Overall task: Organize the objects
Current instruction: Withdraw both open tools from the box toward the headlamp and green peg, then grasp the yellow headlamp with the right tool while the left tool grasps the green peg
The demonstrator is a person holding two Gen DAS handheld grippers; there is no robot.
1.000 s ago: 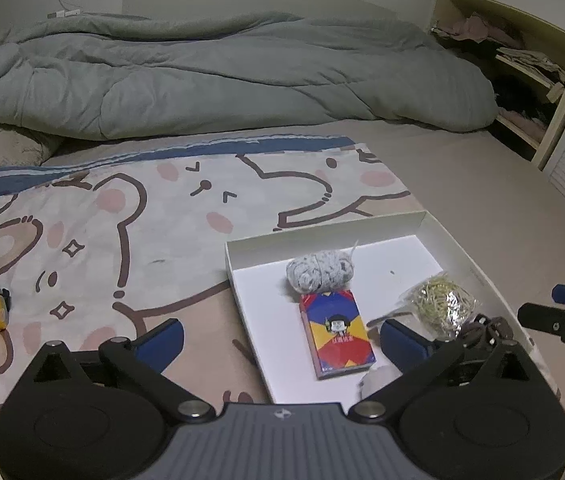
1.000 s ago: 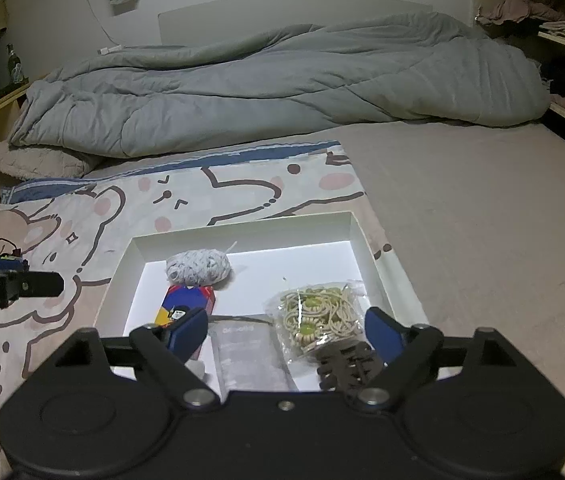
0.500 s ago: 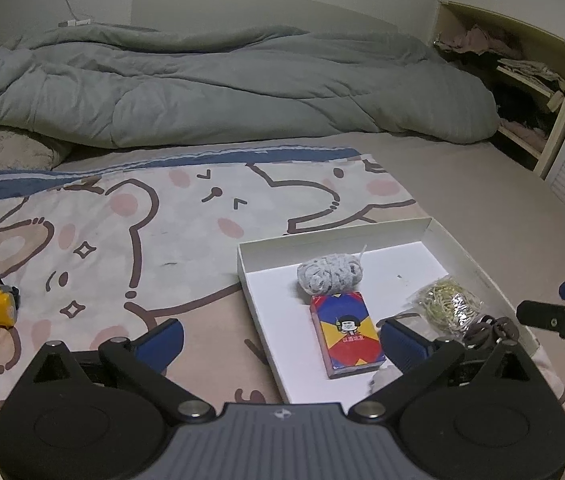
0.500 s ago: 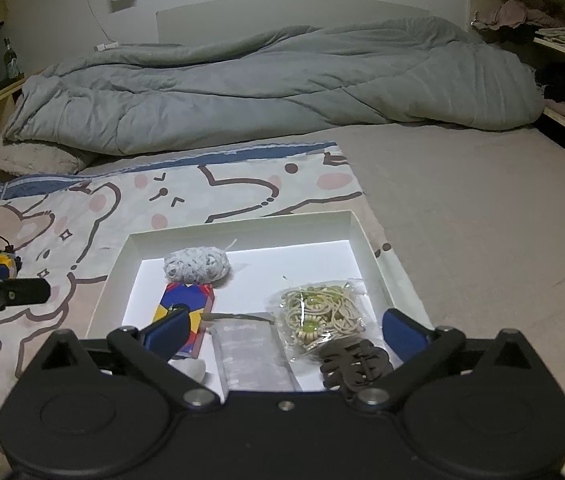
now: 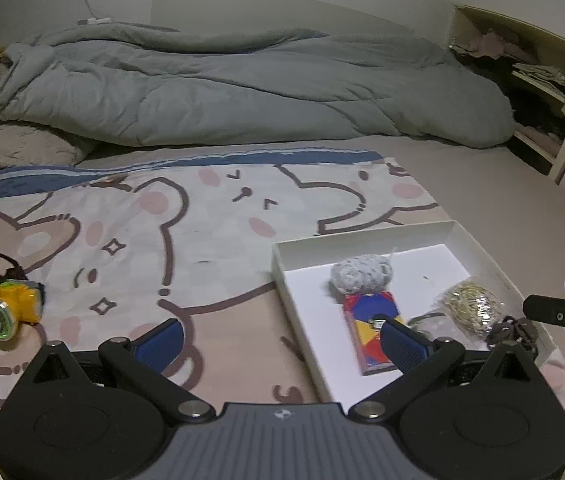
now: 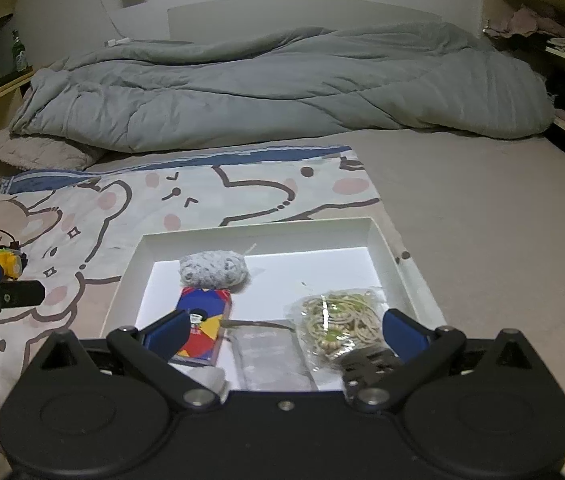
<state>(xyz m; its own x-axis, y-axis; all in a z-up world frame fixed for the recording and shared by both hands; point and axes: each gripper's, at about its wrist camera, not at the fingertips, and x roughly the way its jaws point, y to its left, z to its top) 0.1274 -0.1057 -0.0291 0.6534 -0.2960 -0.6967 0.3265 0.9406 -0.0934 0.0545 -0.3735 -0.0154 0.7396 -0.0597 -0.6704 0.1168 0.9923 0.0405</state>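
A shallow white box [image 5: 362, 237] [image 6: 254, 229] lies on the cartoon bear blanket [image 5: 202, 220]. Inside are a grey yarn ball [image 5: 360, 274] [image 6: 213, 268], a colourful card box [image 5: 362, 320] [image 6: 204, 312], a bag of beads [image 5: 468, 306] [image 6: 338, 320], a dark claw clip [image 5: 510, 328] [image 6: 366, 360] and a clear packet [image 6: 270, 352]. A yellow headlamp [image 5: 12, 308] [image 6: 6, 262] lies on the blanket far to the left. My left gripper [image 5: 278, 334] is open over the box's left wall. My right gripper [image 6: 286, 328] is open above the box's near end, with nothing pressed between its pads.
A rumpled grey duvet [image 5: 242, 92] fills the far side of the bed, with a pillow [image 5: 14, 148] at its left end. Wooden shelves [image 5: 542, 72] with clothes stand at the right. Bare beige sheet [image 6: 502, 220] stretches to the right of the box.
My right gripper's jaws have spread wider. The left view has swung leftward, so the headlamp shows more fully and the box sits further right.
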